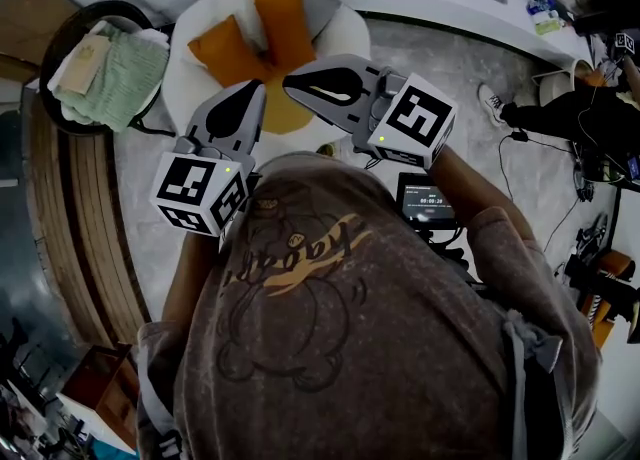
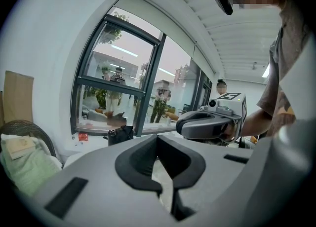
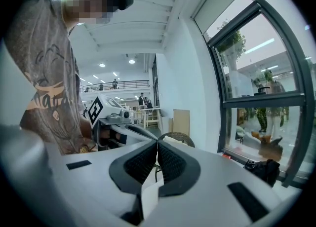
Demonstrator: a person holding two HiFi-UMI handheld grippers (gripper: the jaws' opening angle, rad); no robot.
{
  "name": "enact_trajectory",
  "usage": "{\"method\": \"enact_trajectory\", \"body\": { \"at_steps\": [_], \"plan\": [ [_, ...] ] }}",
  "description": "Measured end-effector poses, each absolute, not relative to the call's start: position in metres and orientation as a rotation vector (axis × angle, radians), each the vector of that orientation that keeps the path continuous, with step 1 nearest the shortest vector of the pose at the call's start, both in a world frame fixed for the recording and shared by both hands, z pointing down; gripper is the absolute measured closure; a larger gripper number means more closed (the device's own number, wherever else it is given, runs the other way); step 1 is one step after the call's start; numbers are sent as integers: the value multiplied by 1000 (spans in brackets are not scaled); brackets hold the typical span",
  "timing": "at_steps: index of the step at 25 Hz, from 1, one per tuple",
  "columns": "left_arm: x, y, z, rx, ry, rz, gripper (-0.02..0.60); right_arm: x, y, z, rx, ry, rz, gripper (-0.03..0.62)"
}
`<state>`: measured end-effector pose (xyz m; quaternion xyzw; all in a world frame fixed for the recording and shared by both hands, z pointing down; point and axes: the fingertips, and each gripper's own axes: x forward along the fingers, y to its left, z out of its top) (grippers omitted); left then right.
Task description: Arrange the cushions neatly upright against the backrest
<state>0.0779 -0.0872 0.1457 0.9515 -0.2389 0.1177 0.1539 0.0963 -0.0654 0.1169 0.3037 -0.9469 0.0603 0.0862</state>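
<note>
My left claw point(image 2: 158, 139) is closed on nothing, its dark pads meeting at the tip, and my right claw point(image 3: 157, 144) is closed and empty too, ribbed pads pressed together. Each claw's own view catches the other claw level beside it, with the window point(image 2: 123, 83) behind, but neither shows a cushion. Only the head view does: two orange cushions sit on the round white seat point(image 1: 195, 18) beyond my claw tips. The left cushion point(image 1: 226, 48) is turned on a diagonal, one corner toward me. The right cushion point(image 1: 283, 16) has its long axis running away from me, and the two touch along their near edges. A third orange piece point(image 1: 287, 116) shows just under the claws, mostly hidden. A wicker chair point(image 1: 60, 33) holding a green blanket point(image 1: 115, 78) stands left of the seat. I hold both claws raised before my chest, elbows bent. The left points forward at the seat, the right angles across toward it, and the tips are close but apart.
</note>
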Motion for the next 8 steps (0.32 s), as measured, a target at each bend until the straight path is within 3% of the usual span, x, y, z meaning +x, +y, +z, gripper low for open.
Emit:
{"method": "enact_trajectory", "body": {
  "at_steps": [8],
  "plan": [
    [79, -90, 151, 2710, -690, 346, 577, 111, -68, 118, 931, -2798, 183, 571]
  ]
}}
